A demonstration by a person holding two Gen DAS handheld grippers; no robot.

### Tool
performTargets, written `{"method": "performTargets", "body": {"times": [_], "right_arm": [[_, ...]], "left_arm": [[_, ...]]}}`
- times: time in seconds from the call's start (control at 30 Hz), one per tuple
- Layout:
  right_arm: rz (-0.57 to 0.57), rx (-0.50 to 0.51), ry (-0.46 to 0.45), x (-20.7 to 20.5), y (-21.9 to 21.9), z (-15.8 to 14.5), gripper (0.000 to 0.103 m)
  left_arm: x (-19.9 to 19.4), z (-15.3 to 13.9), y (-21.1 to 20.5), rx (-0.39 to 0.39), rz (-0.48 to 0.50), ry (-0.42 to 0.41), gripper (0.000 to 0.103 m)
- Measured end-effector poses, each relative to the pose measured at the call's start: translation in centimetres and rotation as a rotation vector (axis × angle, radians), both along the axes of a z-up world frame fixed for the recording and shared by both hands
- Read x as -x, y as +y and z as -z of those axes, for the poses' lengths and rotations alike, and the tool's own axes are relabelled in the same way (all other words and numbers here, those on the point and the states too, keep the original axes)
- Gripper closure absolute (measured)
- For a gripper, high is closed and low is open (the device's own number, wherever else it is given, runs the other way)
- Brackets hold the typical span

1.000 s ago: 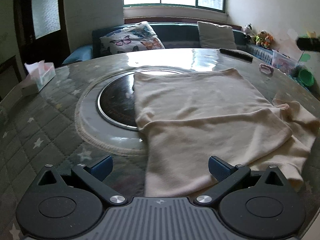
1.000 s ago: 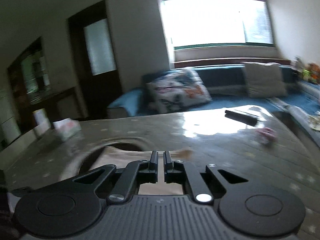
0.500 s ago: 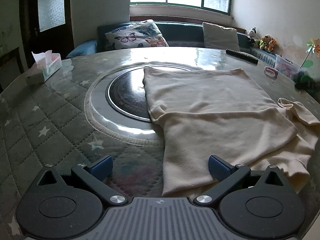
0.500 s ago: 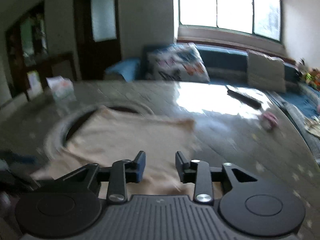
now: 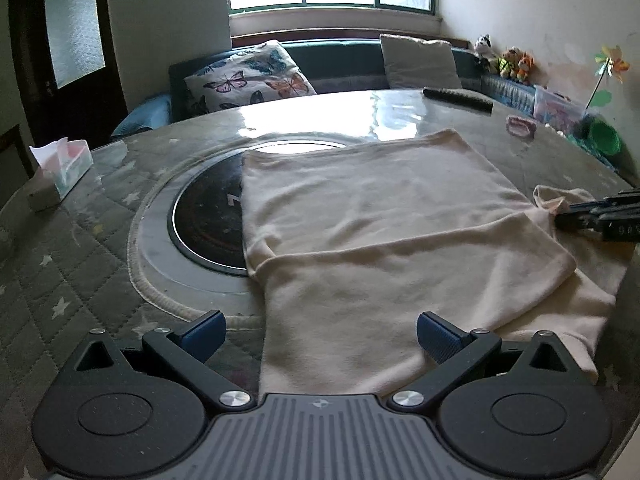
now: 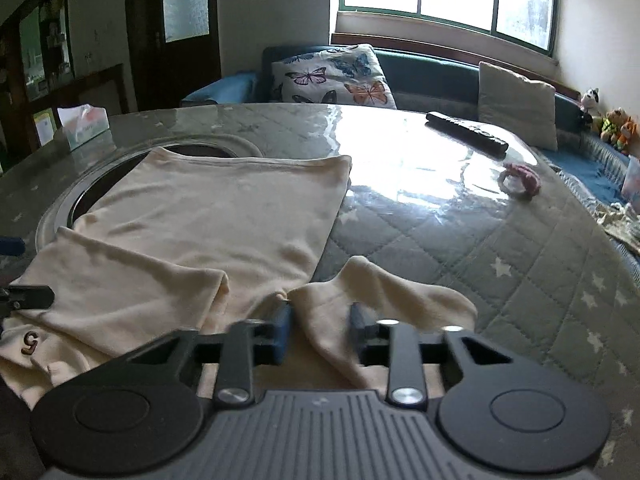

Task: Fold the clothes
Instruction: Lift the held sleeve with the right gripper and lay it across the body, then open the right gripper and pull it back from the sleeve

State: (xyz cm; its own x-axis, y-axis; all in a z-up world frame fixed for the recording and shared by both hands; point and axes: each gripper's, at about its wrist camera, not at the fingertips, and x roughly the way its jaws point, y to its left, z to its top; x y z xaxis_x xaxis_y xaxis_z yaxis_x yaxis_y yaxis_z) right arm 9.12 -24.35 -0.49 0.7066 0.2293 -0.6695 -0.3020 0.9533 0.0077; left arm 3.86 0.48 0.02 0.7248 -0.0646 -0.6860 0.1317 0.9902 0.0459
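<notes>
A cream shirt [image 5: 380,232] lies flat on the round table, one side folded across its body. My left gripper [image 5: 320,332] hovers wide open over the shirt's near edge, with nothing pinched. In the right wrist view the shirt [image 6: 208,216] spreads to the left and its loose sleeve [image 6: 376,292] humps up towards me. My right gripper [image 6: 320,330] is low over that sleeve, its blurred jaws closing with the sleeve fabric between them. In the left wrist view the right gripper [image 5: 564,214] reaches in at the sleeve end from the right edge.
A round black hob [image 5: 208,220] sits set into the quilted star-pattern table [image 6: 500,248], partly under the shirt. A tissue box [image 5: 60,172] is at the far left, with a remote [image 6: 466,132] and a pink hair tie [image 6: 520,178] at the far right. A sofa with cushions stands behind.
My right gripper has come down from above the table onto the loose sleeve, and its jaws went from shut to apart. My left gripper stayed open and shifted slightly sideways.
</notes>
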Motion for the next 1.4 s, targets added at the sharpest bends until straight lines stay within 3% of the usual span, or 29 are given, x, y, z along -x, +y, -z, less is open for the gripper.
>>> {"method": "performTargets", "body": {"times": [0.13, 0.3, 0.47, 0.6, 0.77, 1.03, 1.07, 1.1, 1.17, 1.4], "right_arm": [[0.042, -0.062, -0.031, 0.4, -1.3, -1.6, 0.098], [0.069, -0.161, -0.111, 1.6, -2.7, -6.5, 0.099], [-0.022, -0.234, -0.179, 2.6, -0.5, -11.3, 0.099], [-0.139, -0.241, -0.209, 3.0, 3.5, -13.1, 0.099], [-0.255, -0.245, -0.188, 2.7, 8.6, -12.8, 0.099], [-0.386, -0.216, -0.050, 2.5, 14.5, -9.0, 0.091], [-0.394, -0.208, -0.044, 2.6, 14.7, -8.7, 0.088], [-0.400, -0.200, -0.042, 2.7, 14.7, -8.6, 0.076], [-0.399, -0.186, -0.051, 3.0, 14.3, -8.6, 0.065], [-0.301, -0.106, -0.059, 2.7, 9.3, -8.3, 0.059]], "left_arm": [[-0.1, 0.3, 0.1, -0.001, -0.001, 0.008, 0.000], [-0.1, 0.3, 0.3, 0.014, 0.003, 0.000, 0.000], [-0.5, 0.7, 0.4, 0.030, 0.026, 0.000, 0.000], [-0.7, 0.8, 0.7, 0.048, 0.036, 0.002, 0.000], [-0.7, 0.9, 1.0, 0.068, 0.041, 0.001, 0.000], [-0.6, 1.0, 1.3, 0.078, 0.046, -0.004, 0.000], [-0.5, 1.0, 1.3, 0.078, 0.045, -0.005, 0.000], [-0.5, 1.0, 1.3, 0.078, 0.045, -0.006, 0.000], [-0.4, 1.0, 1.3, 0.077, 0.043, -0.006, 0.000], [0.3, 0.6, 2.2, 0.069, 0.009, -0.012, 0.000]]}}
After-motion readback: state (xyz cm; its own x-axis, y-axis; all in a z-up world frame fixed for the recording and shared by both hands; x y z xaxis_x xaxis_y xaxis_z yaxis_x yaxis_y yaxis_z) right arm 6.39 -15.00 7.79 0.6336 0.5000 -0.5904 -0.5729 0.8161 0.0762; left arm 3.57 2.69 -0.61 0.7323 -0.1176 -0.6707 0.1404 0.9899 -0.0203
